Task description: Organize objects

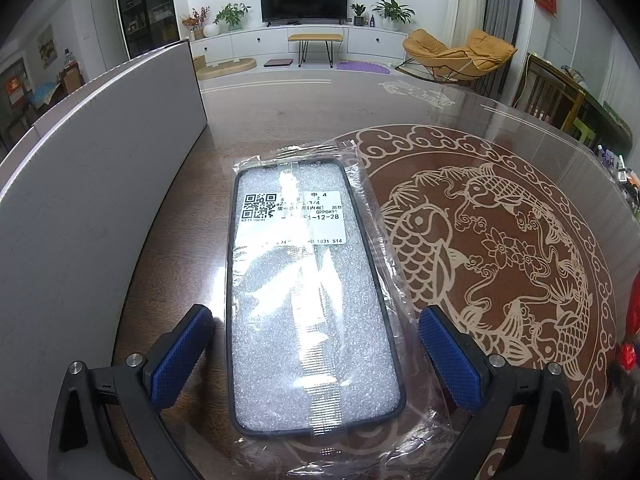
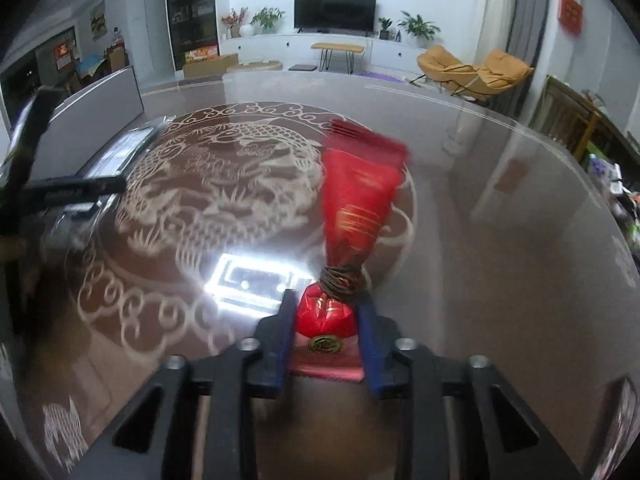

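Observation:
A black phone case point(image 1: 308, 300) in a clear plastic bag with a white label lies flat on the brown table point(image 1: 280, 108). My left gripper point(image 1: 316, 340) is open, its blue pads on either side of the case, low over the table. My right gripper point(image 2: 325, 320) is shut on a red wrapped package point(image 2: 356, 208) tied with brown cord, held above the table. The red package shows at the right edge of the left wrist view point(image 1: 632, 320). The left gripper shows as a dark shape at the left of the right wrist view point(image 2: 60, 192).
A grey box point(image 1: 92, 184) with a tall wall stands on the table just left of the case; it also shows in the right wrist view point(image 2: 100, 104). The table point(image 2: 500, 240) bears a fish pattern point(image 1: 492, 248). Chairs and clutter sit past its right edge.

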The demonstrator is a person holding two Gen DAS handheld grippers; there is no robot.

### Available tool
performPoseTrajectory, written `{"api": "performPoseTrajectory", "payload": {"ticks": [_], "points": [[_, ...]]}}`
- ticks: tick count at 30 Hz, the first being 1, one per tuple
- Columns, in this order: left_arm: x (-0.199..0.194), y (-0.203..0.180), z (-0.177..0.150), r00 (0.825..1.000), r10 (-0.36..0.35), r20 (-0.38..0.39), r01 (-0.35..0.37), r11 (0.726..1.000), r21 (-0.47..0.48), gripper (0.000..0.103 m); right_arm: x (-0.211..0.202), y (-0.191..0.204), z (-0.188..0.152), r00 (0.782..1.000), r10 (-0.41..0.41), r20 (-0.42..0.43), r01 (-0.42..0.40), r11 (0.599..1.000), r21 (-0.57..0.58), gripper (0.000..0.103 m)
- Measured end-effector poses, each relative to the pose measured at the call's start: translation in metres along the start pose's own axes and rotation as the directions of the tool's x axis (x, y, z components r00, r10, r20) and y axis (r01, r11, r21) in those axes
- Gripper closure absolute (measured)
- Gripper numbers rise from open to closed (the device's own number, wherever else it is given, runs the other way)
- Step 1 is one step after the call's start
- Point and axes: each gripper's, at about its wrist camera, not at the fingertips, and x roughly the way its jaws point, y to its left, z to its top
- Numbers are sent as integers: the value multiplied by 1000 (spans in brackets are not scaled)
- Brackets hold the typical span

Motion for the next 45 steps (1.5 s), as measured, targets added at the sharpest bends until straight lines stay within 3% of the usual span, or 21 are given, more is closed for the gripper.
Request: {"api": "performPoseTrajectory", "payload": {"ticks": [1,2,6,45], "points": [[0,0,0,1000,0,0,0,1000,0,0,-1,0,-4,1000,-9,-12,9,1000,6,16],[0,0,0,1000,0,0,0,1000,0,0,-1,0,-5,1000,-9,-25,9,1000,10,8],[0,-1,1,1000,0,0,0,1000,0,0,7,-11,-3,998,29,-60,-26,999,46,0],[3,-2,1,1000,-2,0,2,1000,-2,0,8,-16,-1,998,15,-61,-13,999,44,0]]}}
